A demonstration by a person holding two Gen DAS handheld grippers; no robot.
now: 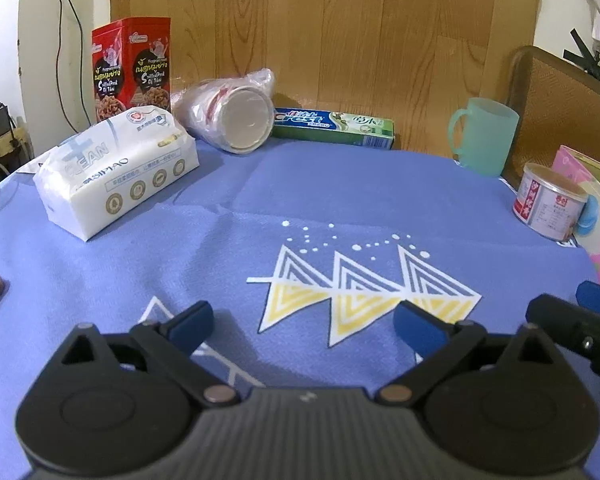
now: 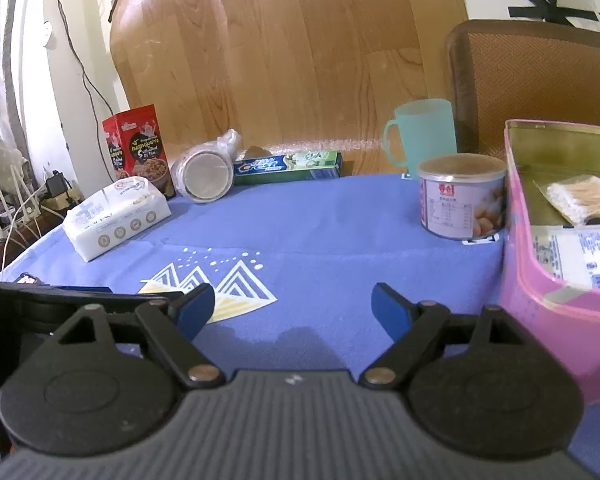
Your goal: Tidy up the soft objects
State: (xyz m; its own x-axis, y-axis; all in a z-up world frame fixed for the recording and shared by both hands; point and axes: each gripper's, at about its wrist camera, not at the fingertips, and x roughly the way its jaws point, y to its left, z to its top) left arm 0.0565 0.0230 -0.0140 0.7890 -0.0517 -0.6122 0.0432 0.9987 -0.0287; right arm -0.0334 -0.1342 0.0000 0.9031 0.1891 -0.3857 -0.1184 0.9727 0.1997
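Jaws of the right hand-held gripper (image 2: 293, 307) and left hand-held gripper (image 1: 303, 325) gape, empty. Just right, a pink tin (image 2: 540, 304) holds cotton swabs (image 2: 580, 198) and a packet (image 2: 572, 254). Far left, the tissue pack (image 2: 116, 218) lies on the bench (image 2: 320, 220).

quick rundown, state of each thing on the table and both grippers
left gripper: open, empty
right gripper: open, empty
tissue pack: lying flat, sealed
bagged cups: on their side
toothpaste box: lying flat
mug: upright
can: upright
pink tin: open, holding cotton swabs

Black hand-held gripper (image 1: 303, 326), blue fingertips (image 1: 192, 326)
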